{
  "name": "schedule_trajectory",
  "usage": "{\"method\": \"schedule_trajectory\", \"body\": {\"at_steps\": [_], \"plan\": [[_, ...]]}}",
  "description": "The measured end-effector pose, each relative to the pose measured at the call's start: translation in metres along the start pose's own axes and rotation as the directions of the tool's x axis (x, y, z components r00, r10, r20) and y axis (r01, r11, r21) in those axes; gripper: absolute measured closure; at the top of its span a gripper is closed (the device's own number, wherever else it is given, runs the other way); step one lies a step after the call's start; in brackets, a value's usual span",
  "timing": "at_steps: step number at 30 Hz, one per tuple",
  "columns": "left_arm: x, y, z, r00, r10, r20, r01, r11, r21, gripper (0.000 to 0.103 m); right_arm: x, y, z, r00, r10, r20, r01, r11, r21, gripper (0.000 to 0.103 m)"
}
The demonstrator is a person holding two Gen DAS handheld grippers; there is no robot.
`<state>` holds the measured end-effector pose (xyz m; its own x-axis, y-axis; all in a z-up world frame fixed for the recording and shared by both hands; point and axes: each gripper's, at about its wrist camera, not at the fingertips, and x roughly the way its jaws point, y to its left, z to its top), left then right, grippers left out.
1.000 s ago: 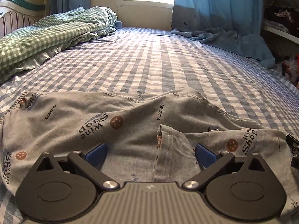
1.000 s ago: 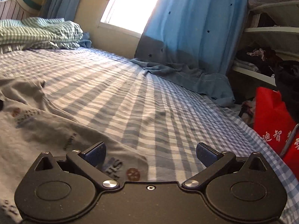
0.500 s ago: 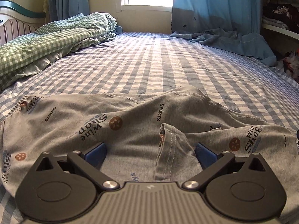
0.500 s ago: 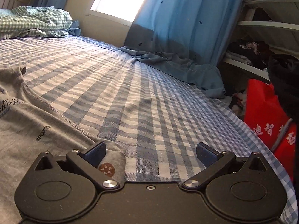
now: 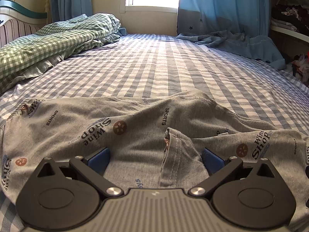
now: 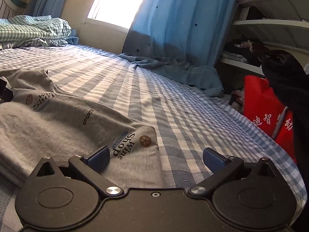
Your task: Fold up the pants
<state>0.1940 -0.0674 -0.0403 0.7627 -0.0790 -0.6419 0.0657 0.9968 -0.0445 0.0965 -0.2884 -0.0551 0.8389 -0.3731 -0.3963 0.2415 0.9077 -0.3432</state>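
Soft, light grey printed pants [image 5: 135, 135] are seen spread rumpled across a checked bed sheet [image 5: 164, 67], with the left gripper [image 5: 155, 157] and right gripper [image 6: 155, 157] both held wide apart and empty, a hemmed edge judged the best hold.

Free room: wide stretch of checked bed [image 5: 154, 67] beyond the grey pants [image 5: 125, 135] — flat, open up to the window wall. Left side blocked by heaped green-check quilt [image 5: 58, 38]; headboard [image 5: 17, 25] behind it. Far right corner taken by blue curtain [image 6: 183, 29], its hem pooled on the bed. Right bed edge crowded — red bag [image 6: 264, 104] just beside it, shelves [image 6: 270, 25] w/ clothes behind. Both hand-held grippers, left [image 5: 154, 157] & right [image 6: 154, 157], spread wide, low over the pants; a raised hem fold [image 5: 173, 150] stands between the left one's fingers.
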Motion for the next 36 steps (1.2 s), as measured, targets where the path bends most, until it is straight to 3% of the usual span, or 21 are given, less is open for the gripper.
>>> {"method": "schedule_trajectory", "body": {"at_steps": [2, 6, 9, 12, 15, 16, 20, 22, 24, 29, 33, 36], "plan": [[-0.008, 0.007, 0.003, 1.0, -0.027, 0.0, 0.027, 0.999, -0.017, 0.0, -0.003, -0.004, 0.005, 1.0, 0.01, 0.006, -0.01, 1.0, 0.015, 0.001], [-0.035, 0.042, 0.001, 0.997, -0.02, 0.077, 0.028, 0.994, -0.108, 0.0, -0.016, -0.007, 0.035, 0.986, 0.086, 0.143, -0.098, 0.992, 0.081, 0.001], [-0.045, 0.079, 0.001, 0.99, 0.08, 0.113, -0.06, 0.984, -0.169, 0.0, -0.004, 0.019, 0.075, 0.965, 0.203, 0.168, -0.213, 0.976, 0.042, 0.001], [-0.048, 0.12, 0.0, 0.97, 0.21, 0.123, -0.175, 0.954, -0.244, 0.0, 0.016, 0.066, 0.11, 0.933, 0.306, 0.19, -0.304, 0.952, -0.037, 0.001], [-0.043, 0.165, 0.002, 0.97, 0.223, 0.094, -0.181, 0.927, -0.329, 0.0, 0.039, 0.114, 0.136, 0.904, 0.389, 0.177, -0.371, 0.92, -0.127, 0.001], [-0.045, 0.175, 0.001, 0.972, 0.214, 0.098, -0.166, 0.919, -0.358, 0.0, 0.049, 0.13, 0.142, 0.907, 0.392, 0.156, -0.37, 0.916, -0.153, 0.001], [-0.044, 0.202, 0.0, 0.953, 0.294, 0.07, -0.239, 0.874, -0.422, 0.0, 0.08, 0.166, 0.141, 0.943, 0.327, 0.066, -0.306, 0.925, -0.226, 0.001], [-0.035, 0.216, -0.004, 0.965, 0.259, 0.04, -0.211, 0.859, -0.466, 0.0, 0.092, 0.177, 0.132, 0.949, 0.315, -0.007, -0.306, 0.917, -0.257, 0.001], [-0.035, 0.219, -0.004, 0.963, 0.263, 0.057, -0.206, 0.856, -0.475, 0.0, 0.094, 0.18, 0.129, 0.952, 0.307, -0.012, -0.298, 0.915, -0.271, 0.001], [-0.034, 0.206, 0.001, 0.949, 0.315, 0.005, -0.289, 0.877, -0.383, 0.0, 0.081, 0.176, 0.131, 0.956, 0.291, 0.036, -0.269, 0.92, -0.284, 0.001], [-0.067, 0.2, -0.01, 0.94, 0.328, 0.092, -0.272, 0.884, -0.38, 0.0, 0.035, 0.153, 0.137, 0.926, 0.352, 0.134, -0.32, 0.923, -0.216, 0.001], [-0.081, 0.199, -0.019, 0.951, 0.3, 0.073, -0.248, 0.883, -0.398, 0.0, 0.017, 0.155, 0.13, 0.904, 0.41, 0.123, -0.375, 0.897, -0.232, 0.001]]}}
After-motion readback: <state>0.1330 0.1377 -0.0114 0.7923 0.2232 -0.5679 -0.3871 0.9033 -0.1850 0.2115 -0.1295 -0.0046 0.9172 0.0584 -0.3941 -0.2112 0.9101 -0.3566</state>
